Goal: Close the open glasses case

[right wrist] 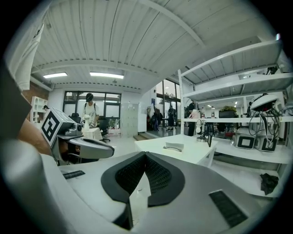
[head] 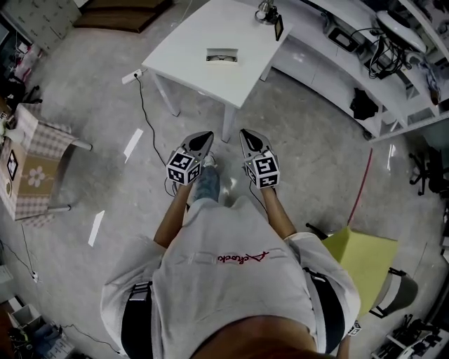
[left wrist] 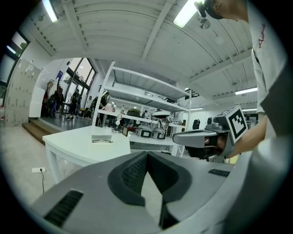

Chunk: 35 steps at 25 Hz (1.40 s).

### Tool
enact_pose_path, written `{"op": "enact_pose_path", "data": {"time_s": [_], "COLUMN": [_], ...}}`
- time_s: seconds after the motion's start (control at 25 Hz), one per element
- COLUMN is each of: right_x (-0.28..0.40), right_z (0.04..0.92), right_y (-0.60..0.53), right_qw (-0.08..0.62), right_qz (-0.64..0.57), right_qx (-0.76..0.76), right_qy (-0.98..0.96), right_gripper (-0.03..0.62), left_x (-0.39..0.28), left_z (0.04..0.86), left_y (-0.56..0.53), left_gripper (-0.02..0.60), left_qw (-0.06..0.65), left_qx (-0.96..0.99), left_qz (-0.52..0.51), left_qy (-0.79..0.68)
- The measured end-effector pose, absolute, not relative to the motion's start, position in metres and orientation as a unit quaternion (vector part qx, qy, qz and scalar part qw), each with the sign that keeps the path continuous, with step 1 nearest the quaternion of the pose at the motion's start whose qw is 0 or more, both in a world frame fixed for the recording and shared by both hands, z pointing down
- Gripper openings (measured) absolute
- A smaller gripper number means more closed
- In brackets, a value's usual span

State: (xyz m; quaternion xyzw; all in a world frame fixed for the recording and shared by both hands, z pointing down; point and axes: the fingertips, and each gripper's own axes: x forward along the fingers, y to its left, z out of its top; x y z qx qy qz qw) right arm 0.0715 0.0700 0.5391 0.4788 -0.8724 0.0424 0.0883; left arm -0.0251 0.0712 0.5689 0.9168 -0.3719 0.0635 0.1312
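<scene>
Concrete floor (head: 309, 161) stretches under the person, who stands short of the white counter (head: 189, 42) with both arms held out toward it. On the near side of the counter, the left hand-held gripper (head: 203, 140) has its jaws pressed together with nothing between them. The right hand-held gripper (head: 250, 139) beside it is likewise closed and empty. That suits a push on a lid, but blunt closed tips give no hold if the case shifts.

Between the person and the counter top stands the counter's near leg (head: 227, 125). Off the counter's left corner a power strip (head: 133, 76) and its cable (head: 144, 109) lie on the floor, and a step taken with eyes on the counter top could catch any of these.

On the middle of the counter sits the open glasses case (head: 222, 55), alone and unanchored. It shows small from here, so which edge carries the hinge is, I think, not yet readable. Pressing from the wrong side would likely slide the light case over the smooth top instead of folding the lid. At the counter's far corner a small stand (head: 270, 15) could be knocked by an overreaching arm.
</scene>
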Motion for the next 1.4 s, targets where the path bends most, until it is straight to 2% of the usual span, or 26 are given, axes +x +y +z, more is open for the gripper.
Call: {"op": "enact_pose_path", "data": {"time_s": [1.4], "right_x": [0.039], "right_z": [0.544], "right_y": [-0.185], "right_qw": [0.119], "right_qz": [0.066], "right_qx": [0.503], "right_qy": [-0.854], "right_gripper": [0.008], "left_x": [-0.054], "left_z": [0.572], "left_y": [-0.189], "left_gripper": [0.026], "left_qw": [0.168], "left_qx": [0.923], "left_qz": [0.069], "left_qy": [-0.338]}}
